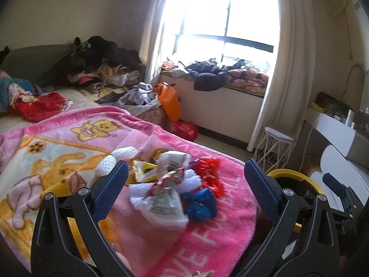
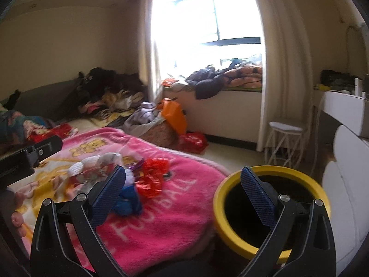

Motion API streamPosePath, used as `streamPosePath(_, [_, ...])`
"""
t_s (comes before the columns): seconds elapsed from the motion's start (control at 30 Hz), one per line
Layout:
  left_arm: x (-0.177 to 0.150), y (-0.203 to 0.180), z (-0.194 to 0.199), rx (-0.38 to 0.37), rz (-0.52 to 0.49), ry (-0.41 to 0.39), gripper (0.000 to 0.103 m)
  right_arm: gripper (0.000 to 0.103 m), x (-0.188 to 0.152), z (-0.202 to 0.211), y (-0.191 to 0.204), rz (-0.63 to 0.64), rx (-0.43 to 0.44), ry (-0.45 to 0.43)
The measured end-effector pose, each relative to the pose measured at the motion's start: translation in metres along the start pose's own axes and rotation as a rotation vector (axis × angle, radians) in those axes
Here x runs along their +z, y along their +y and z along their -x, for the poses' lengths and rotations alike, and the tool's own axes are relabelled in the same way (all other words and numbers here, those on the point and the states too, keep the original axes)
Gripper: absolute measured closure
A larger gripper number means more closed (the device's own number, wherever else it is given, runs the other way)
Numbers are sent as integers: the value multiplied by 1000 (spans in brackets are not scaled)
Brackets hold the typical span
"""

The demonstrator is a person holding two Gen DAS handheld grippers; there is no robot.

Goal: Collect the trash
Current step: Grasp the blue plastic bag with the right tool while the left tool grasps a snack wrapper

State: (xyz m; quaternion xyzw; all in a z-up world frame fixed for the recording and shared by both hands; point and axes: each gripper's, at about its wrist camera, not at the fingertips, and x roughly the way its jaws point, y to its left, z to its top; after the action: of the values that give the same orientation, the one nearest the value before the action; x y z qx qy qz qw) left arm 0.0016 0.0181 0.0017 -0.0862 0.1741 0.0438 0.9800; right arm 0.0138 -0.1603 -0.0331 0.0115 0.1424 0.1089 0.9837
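With both the left gripper [image 1: 185,180] and right gripper [image 2: 183,183] spread wide and empty, pinch one wrapper [image 1: 165,204] near the blanket's [image 1: 207,237] edge — clear of the fabric — before lifting toward the yellow bin [image 2: 230,191].

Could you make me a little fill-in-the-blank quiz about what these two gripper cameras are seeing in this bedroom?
1. The pile of wrappers lies on a ____ blanket with cartoon bears.
2. The bin beside the bed has a ____ rim.
3. Both the left gripper and the right gripper have their jaws ____, holding nothing.
4. A crumpled ____ piece lies just below the red wrapper.

Missing words: pink; yellow; open; blue
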Motion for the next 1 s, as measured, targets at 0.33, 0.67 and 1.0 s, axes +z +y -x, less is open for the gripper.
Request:
streamPosePath(0.33, [16, 50, -3, 90, 64, -9, 11, 6, 13, -38, 35, -3, 114, 98])
streamPosePath(0.67, [25, 85, -23, 86, 95, 28, 11, 6, 4, -88, 53, -6, 145, 234])
streamPosePath(1.0, [5, 70, -68, -54, 54, 186, 31, 15, -23, -138, 52, -65, 188, 434])
